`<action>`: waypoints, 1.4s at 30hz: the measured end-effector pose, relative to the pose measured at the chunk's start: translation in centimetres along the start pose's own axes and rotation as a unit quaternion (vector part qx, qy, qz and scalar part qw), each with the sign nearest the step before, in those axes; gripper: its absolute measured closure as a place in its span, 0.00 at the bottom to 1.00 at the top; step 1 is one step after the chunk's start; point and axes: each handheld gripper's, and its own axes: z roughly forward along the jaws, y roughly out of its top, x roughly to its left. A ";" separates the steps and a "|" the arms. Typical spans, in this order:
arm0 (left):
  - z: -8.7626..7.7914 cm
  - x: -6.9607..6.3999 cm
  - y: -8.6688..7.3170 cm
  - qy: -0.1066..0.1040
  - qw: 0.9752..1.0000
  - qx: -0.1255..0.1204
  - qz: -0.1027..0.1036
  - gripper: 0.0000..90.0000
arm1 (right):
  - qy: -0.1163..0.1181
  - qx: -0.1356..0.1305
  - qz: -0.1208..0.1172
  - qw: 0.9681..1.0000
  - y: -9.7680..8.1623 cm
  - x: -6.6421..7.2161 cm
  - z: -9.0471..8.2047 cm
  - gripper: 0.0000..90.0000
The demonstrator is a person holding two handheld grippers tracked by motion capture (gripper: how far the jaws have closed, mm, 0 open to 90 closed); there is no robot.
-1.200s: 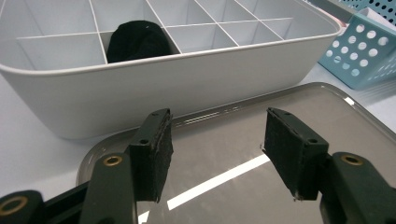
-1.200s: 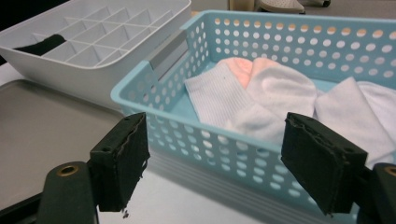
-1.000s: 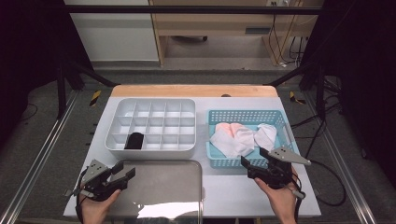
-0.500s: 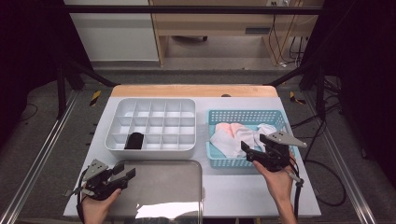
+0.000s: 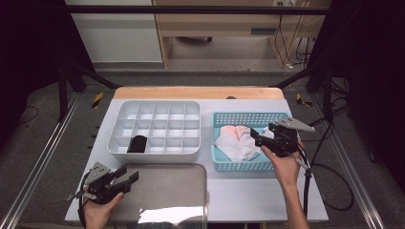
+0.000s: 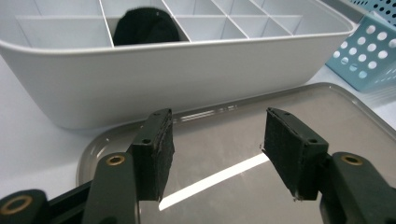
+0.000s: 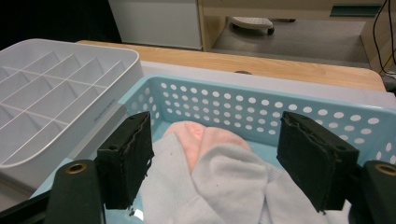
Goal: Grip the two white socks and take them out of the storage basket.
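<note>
A blue perforated basket (image 5: 267,119) at the right holds pale socks (image 5: 236,143) with a pink one (image 7: 201,137) among them. My right gripper (image 5: 256,138) hovers over the basket's near right part, open, its pads above the pale socks (image 7: 224,186) without touching them. A white divided organiser (image 5: 153,110) stands at the left, with a black sock (image 5: 138,143) in a front compartment. My left gripper (image 5: 128,172) rests at the near left over a metal tray (image 5: 162,191). Its jaws have just been opening slightly and nothing is between them (image 6: 217,140).
The organiser's front wall (image 6: 163,79) rises just beyond the left jaws, with the black sock (image 6: 144,25) behind it. The basket's far wall (image 7: 261,107) stands ahead of the right jaws, with the organiser (image 7: 56,93) to their left. A wooden strip (image 5: 196,92) edges the table's far side.
My right gripper has risen from the table's front edge and moved forward over the basket and the socks. The left gripper has stayed in place.
</note>
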 end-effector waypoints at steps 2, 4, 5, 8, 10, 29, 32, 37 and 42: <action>-0.1 0.0 0.0 0.003 1.000 -0.006 0.003 0.45 | -0.005 0.003 0.004 1.000 0.3 -0.4 0.5 0.30; -0.1 0.1 0.0 0.000 1.000 -0.010 0.002 0.45 | -0.008 0.005 0.009 1.000 0.7 -0.7 1.0 0.30; 0.0 0.1 0.0 -0.002 1.000 -0.010 0.002 0.45 | -0.012 0.009 0.008 1.000 0.9 -0.9 1.4 0.30; 0.0 0.1 0.0 -0.001 1.000 -0.015 0.007 0.43 | -0.023 0.020 0.014 0.999 1.3 -1.7 2.5 0.32; 0.0 0.1 0.0 0.001 1.000 -0.014 0.008 0.42 | -0.029 0.025 0.015 0.999 1.4 -2.2 3.0 0.33; 0.1 0.3 0.0 0.005 1.000 0.004 0.006 0.43 | -0.067 0.093 0.008 0.993 0.2 -5.3 7.1 0.43; 0.1 0.3 0.0 0.004 1.000 0.003 0.007 0.43 | -0.072 0.101 0.006 0.992 -0.1 -5.6 7.5 0.44; 0.1 0.3 0.0 0.003 1.000 0.003 0.009 0.43 | -0.079 0.116 0.017 0.990 -0.9 -6.5 7.9 0.44; 0.2 0.2 0.0 0.003 1.000 0.006 0.010 0.43 | -0.081 0.125 0.020 0.989 -1.6 -7.3 8.1 0.44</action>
